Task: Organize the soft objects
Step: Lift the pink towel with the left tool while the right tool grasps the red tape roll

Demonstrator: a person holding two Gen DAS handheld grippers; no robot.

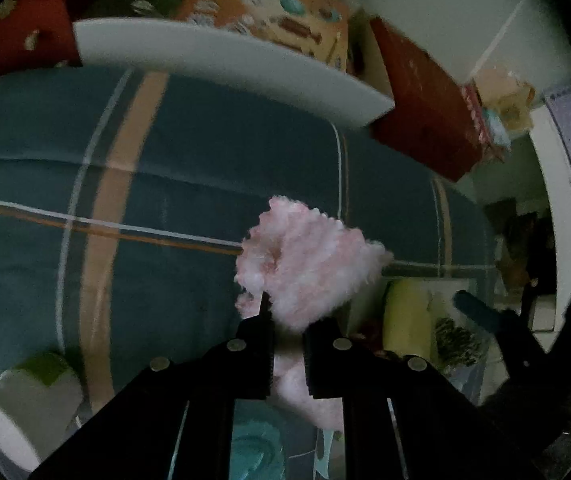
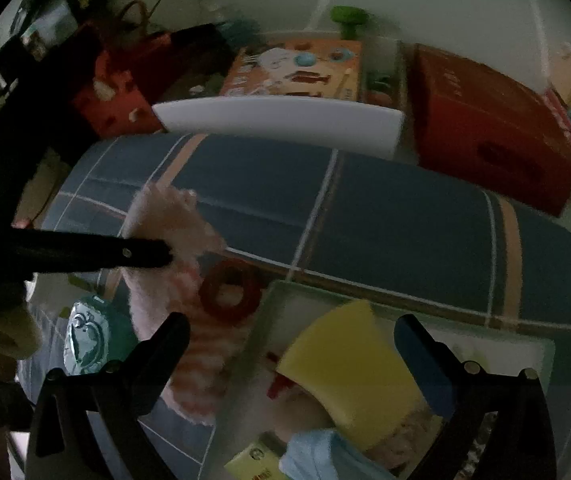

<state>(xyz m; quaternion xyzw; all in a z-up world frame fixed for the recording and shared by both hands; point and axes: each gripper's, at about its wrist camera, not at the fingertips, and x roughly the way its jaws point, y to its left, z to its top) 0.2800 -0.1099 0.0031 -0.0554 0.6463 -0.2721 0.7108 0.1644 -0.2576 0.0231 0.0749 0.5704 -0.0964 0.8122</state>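
My left gripper [image 1: 287, 322] is shut on a pink fluffy cloth [image 1: 305, 260], which bunches above the fingertips and hangs down between the fingers over the blue plaid bedspread [image 1: 189, 152]. In the right wrist view the same left gripper [image 2: 165, 254] comes in from the left with the fluffy cloth [image 2: 165, 216] in it. My right gripper [image 2: 291, 332] stands open over a clear bin [image 2: 497, 346], its fingers either side of a yellow sponge [image 2: 345, 364] without touching it. A pink striped sock [image 2: 201, 364] and a red ring [image 2: 227, 290] lie left of the bin.
A white board [image 2: 277, 120] lies at the bedspread's far edge, with a red box [image 2: 485, 120] and an orange printed box [image 2: 297, 68] behind it. A teal item [image 2: 85, 336] lies at the lower left. A light blue mask [image 2: 317, 456] sits in the bin's near end. A white cylinder [image 1: 25, 400] stands nearby.
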